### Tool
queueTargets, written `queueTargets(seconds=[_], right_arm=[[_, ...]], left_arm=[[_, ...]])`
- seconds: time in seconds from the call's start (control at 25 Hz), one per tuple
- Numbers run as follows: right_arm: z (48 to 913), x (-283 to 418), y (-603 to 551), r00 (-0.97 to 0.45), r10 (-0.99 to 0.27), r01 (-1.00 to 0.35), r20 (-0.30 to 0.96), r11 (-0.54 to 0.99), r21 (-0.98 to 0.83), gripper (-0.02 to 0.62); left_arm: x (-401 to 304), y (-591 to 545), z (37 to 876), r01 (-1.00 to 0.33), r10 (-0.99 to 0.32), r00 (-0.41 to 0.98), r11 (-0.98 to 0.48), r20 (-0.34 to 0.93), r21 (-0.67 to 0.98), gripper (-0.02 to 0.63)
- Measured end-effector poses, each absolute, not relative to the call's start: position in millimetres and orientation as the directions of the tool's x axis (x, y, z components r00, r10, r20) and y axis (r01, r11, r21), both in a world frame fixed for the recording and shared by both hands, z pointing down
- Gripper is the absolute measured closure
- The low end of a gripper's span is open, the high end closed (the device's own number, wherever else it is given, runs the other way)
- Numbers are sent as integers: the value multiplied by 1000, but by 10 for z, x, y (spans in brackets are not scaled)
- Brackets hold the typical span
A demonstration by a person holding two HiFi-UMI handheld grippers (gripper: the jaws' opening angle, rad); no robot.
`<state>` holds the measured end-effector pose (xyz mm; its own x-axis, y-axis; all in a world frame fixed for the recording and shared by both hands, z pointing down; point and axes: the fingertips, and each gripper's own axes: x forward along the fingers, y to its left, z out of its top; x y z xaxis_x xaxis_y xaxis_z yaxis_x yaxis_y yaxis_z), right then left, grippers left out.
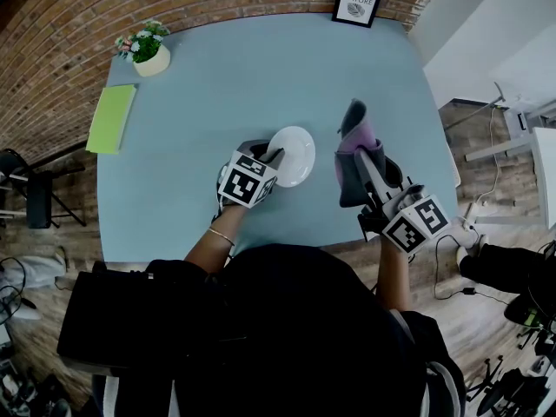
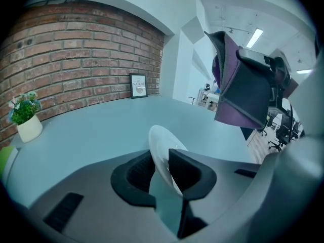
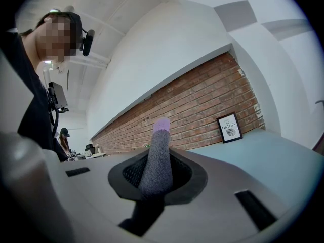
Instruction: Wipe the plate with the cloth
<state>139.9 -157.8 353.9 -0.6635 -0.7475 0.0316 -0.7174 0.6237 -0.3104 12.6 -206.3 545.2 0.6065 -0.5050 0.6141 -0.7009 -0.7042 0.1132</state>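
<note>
Step in hand: set-up for the wipe; no contact yet between cloth and plate.

Left gripper [image 1: 271,156] sat at the left rim of the white plate [image 1: 295,156] near the middle of the blue table [image 1: 217,85]. In the left gripper view the rim stood between the jaws, which were partly apart, wider than the rim, so the pads did not seem to clamp it (the plate's tilt could not be read with confidence).

Right gripper [image 1: 363,165] was pinched on the grey-and-purple cloth [image 1: 354,146], which stood up out of the jaws. It was held to the right of the plate and apart from it.

Judgement: the wiping itself had not begun. The next move called for the left jaws to steady the rim, then for the cloth to be brought across and down onto the plate's face.
</note>
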Motion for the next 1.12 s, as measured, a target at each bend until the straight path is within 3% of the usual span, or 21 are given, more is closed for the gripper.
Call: queueTargets(seconds=[1.12], right_arm=[[3565,1365,-1578,-664,-747,-720,44,622,-306,555]], left_arm=[[-26,-2122,5665,-742,-529,574,-658,625,125,483]])
